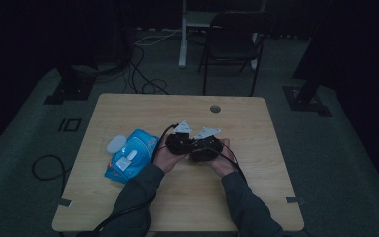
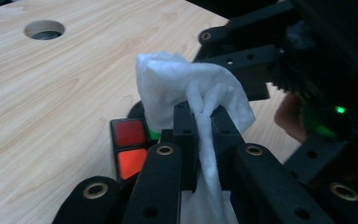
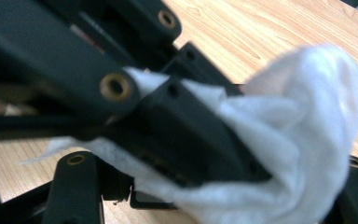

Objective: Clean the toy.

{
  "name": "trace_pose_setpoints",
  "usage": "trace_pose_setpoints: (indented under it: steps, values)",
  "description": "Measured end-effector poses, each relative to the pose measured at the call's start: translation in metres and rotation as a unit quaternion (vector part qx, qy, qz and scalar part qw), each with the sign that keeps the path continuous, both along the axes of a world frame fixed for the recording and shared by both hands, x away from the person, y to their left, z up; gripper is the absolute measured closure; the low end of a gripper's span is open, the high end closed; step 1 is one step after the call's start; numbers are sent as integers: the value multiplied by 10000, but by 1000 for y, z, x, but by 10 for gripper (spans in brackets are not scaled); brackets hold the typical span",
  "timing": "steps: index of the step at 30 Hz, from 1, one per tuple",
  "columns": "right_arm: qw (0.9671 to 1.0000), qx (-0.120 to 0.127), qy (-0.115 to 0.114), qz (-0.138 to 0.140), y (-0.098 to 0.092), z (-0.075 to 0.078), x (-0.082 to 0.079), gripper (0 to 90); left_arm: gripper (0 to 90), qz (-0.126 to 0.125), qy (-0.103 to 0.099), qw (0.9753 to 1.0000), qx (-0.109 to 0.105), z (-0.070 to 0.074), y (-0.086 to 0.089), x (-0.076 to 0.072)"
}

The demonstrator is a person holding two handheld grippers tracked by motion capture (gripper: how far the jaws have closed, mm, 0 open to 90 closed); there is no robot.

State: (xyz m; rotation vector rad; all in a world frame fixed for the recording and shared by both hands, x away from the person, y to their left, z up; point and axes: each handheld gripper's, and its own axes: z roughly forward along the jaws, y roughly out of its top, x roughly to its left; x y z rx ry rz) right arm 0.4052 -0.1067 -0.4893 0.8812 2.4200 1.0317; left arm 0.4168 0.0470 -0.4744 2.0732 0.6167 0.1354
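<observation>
In the left gripper view, my left gripper is shut on a crumpled white wipe, which bunches above the jaws and hangs down between them. Just below the wipe lies a puzzle cube with red and orange tiles showing. My right gripper reaches in from the right, a green light glowing on its body. In the right gripper view the wipe and the left gripper sit close in front, and the right gripper's own jaws stand wide apart on either side. From above, the left gripper and the right gripper meet at mid table.
A blue pack of wipes lies left of the hands, with a white oval object beside it. The wooden table has a round cable hole near its far edge. A dark chair stands beyond the table, and cables cross the floor.
</observation>
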Motion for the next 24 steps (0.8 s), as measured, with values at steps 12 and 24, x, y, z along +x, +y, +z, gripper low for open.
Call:
trace_pose_setpoints:
  steps: [12,24]
  values:
    - [10000,18,-18,33,-1,1,0,342,858,-175,33,9998,-39,1,1,-1]
    - [10000,-24,-32,57,1,1,-2,342,859,38,-82,10000,16,0,5,1]
